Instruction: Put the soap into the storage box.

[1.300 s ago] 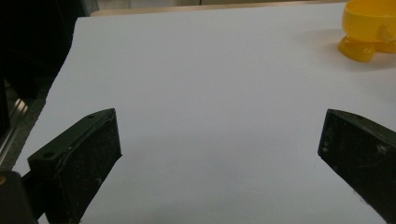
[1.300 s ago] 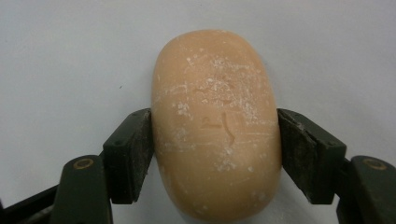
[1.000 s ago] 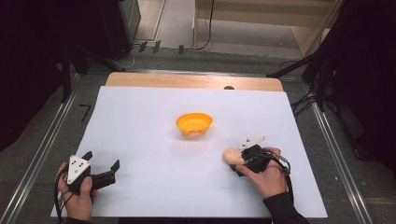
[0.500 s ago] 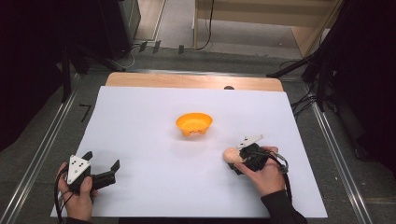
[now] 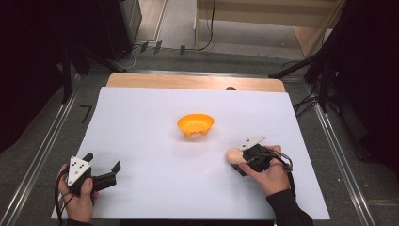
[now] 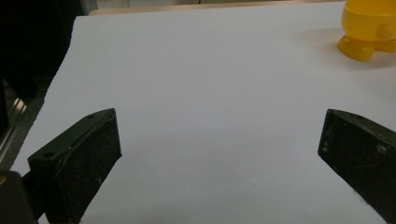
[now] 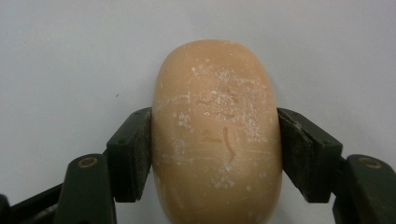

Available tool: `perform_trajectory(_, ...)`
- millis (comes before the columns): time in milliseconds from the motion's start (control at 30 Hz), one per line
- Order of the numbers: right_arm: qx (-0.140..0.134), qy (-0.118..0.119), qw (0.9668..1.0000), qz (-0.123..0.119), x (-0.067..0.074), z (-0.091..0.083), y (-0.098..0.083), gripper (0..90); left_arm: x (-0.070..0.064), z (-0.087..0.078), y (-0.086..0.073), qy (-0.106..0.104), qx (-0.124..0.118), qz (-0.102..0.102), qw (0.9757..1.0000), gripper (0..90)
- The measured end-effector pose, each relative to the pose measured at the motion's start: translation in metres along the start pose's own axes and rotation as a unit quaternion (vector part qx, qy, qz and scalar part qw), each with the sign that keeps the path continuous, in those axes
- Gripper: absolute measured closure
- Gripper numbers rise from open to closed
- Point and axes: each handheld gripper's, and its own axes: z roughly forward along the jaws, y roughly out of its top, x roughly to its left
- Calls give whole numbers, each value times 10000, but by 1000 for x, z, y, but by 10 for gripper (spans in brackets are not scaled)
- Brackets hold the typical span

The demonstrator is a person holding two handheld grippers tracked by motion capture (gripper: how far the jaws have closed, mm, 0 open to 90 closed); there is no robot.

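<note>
Your right gripper (image 5: 241, 159) has its fingers (image 7: 133, 154) closed on the sides of the soap bar (image 7: 217, 135), long axis pointing straight ahead, with the orange bowl (image 5: 195, 125) nearby up-left on the bench (image 5: 141, 141), while your left gripper (image 5: 101, 169) rests wide open, holding nothing.

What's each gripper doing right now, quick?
Left gripper: open, holding nothing.
Right gripper: closed on the tan soap bar.
</note>
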Motion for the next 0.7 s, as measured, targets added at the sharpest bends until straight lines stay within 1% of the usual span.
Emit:
perform_trajectory(100,17,80,9999,-79,-1,1,4,330,0,0,0,1,-3,-20,10000,0)
perform_trajectory(167,42,70,9999,-116,-2,1,6,329,0,0,0,-1,2,-4,10000,0)
perform_trajectory(267,21,110,9999,-120,-3,1,10,329,0,0,0,4,3,-4,10000,0)
perform_trajectory(367,-5,176,9996,-216,-4,1,16,329,0,0,0,11,-1,3,10000,0)
perform_trajectory(433,-21,149,9994,-321,-4,0,21,329,0,0,0,2,-4,1,10000,0)
perform_trajectory(467,-43,181,9991,-376,-5,-1,23,329,0,0,0,3,-4,1,10000,0)
perform_trajectory(500,-93,207,9990,-381,-6,-1,25,329,0,0,0,-1,-3,-9,10000,0)
perform_trajectory(567,-79,218,9987,-455,-9,-2,29,329,0,0,0,-7,-4,-10,10000,0)
perform_trajectory(667,-94,234,9985,-489,-12,-2,35,329,0,0,0,-11,-5,-7,10000,0)
perform_trajectory(700,-91,264,9986,-460,-13,-2,36,329,0,0,0,-8,-8,-5,10000,0)
